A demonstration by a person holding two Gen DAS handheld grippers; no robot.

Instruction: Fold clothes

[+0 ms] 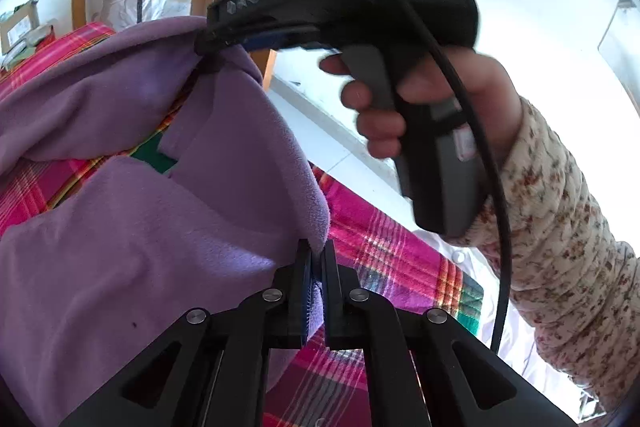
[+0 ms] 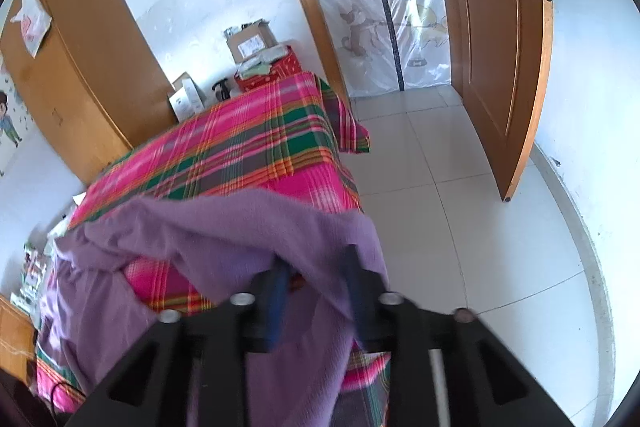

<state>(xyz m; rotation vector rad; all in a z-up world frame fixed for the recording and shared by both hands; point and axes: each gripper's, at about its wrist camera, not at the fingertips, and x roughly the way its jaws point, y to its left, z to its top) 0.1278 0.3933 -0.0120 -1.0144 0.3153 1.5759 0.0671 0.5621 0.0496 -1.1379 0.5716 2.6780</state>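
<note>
Left fingers [image 1: 332, 291] clamped on purple garment [image 1: 140, 247] edge, floor [image 2: 460, 227] beside.

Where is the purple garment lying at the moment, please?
The purple garment is draped over the plaid-covered bed, at its near end in both views, its edge between the left tongs.

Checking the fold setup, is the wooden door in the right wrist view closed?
No, the wooden door stands swung open, its edge clear of the frame.
</note>
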